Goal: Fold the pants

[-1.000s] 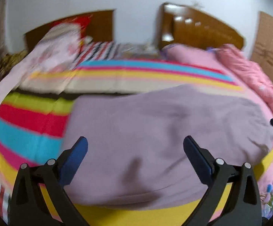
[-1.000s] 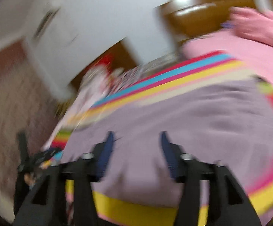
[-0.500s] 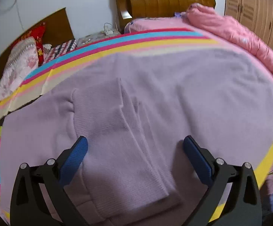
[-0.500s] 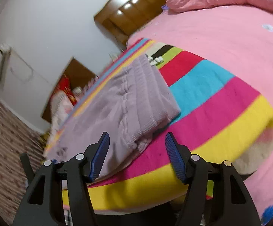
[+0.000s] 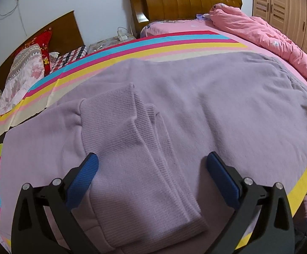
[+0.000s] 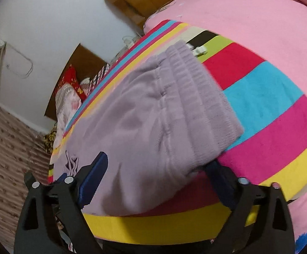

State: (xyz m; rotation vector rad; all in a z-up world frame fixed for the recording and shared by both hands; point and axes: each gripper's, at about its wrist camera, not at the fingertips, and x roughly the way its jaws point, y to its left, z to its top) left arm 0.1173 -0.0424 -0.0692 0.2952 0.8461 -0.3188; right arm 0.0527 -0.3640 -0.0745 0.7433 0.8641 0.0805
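Pants: the purple pants (image 5: 174,110) lie on the striped blanket (image 5: 132,48) on the bed, with the two ribbed leg ends (image 5: 136,148) near the left side and the waistband (image 6: 200,97) at the right side.
Done: the legs look laid one on the other, so I think the first fold is made.
Left: the long pants are not yet folded short; that fold looks like the next job.
Left hand-held gripper (image 5: 152,164): jaws spread wide, low over the leg ends, holding nothing; I cannot tell if it touches the cloth.
Right hand-held gripper (image 6: 156,169): jaws spread wide around the near waist corner, not pinching it yet.
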